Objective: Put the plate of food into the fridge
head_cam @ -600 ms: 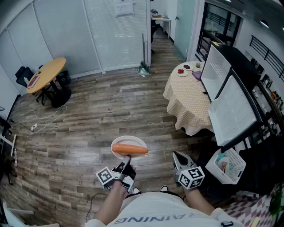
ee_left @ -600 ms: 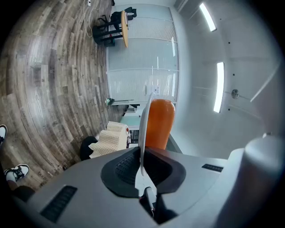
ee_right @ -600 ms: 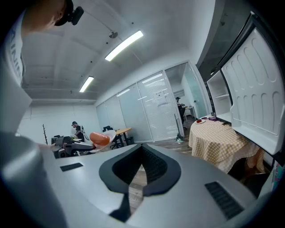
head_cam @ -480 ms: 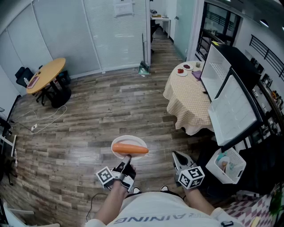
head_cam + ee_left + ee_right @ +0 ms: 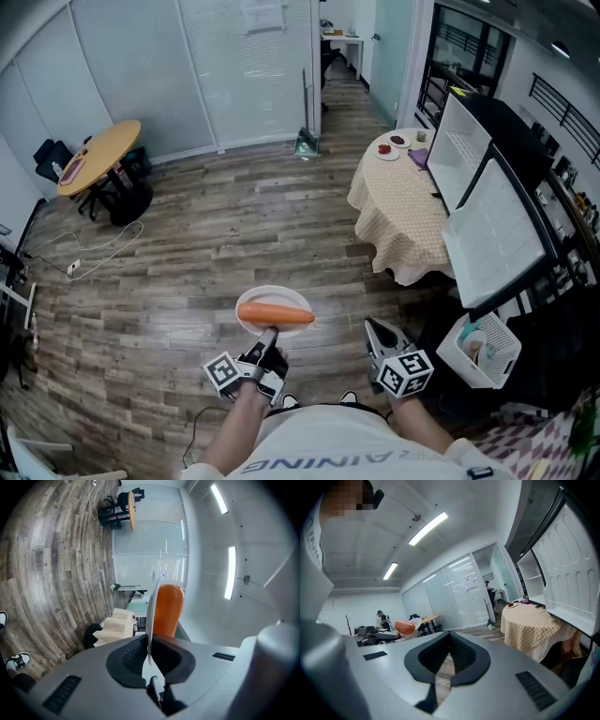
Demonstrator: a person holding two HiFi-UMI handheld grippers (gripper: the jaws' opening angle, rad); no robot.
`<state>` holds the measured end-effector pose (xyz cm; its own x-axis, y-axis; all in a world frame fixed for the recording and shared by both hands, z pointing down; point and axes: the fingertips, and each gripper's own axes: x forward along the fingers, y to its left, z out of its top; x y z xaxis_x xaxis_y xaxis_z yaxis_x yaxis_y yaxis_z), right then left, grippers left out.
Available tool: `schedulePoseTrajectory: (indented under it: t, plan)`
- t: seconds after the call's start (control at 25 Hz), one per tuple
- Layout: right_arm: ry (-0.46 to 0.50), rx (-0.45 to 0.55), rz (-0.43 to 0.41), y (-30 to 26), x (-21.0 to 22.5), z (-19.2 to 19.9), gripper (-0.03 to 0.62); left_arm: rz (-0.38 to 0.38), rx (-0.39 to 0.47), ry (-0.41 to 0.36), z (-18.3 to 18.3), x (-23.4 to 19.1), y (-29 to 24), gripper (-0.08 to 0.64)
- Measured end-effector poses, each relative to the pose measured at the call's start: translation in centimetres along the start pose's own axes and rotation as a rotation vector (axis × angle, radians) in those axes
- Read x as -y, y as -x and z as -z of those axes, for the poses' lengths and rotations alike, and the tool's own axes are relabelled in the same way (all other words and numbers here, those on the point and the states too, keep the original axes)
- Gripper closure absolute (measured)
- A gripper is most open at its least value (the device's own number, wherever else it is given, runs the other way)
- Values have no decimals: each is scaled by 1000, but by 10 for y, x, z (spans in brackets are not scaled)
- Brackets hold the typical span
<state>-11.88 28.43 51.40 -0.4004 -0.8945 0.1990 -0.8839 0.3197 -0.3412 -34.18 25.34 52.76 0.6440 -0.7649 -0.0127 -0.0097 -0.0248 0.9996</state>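
A white plate (image 5: 272, 302) with an orange carrot-like piece of food (image 5: 275, 315) on it is held level above the wooden floor, in front of the person. My left gripper (image 5: 269, 339) is shut on the plate's near rim. In the left gripper view the plate (image 5: 151, 616) shows edge-on between the pads, with the orange food (image 5: 168, 609) on its right face. My right gripper (image 5: 373, 330) hangs to the plate's right, shut with nothing in it; its jaws (image 5: 449, 656) meet. The fridge (image 5: 487, 202) stands at the right with its white doors swung open.
A round table with a checked cloth (image 5: 398, 202) and small dishes stands just left of the fridge doors. A white basket (image 5: 483, 349) sits on the floor below the fridge. A yellow round table (image 5: 94, 155) with chairs is far left. Cables lie on the floor at left.
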Motion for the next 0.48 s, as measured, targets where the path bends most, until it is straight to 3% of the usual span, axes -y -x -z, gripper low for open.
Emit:
schedulePoseTrajectory:
  t: [0.48]
  plan:
    - [-32, -36, 49, -30, -24, 25, 569, -24, 15, 12, -42, -14, 52, 532]
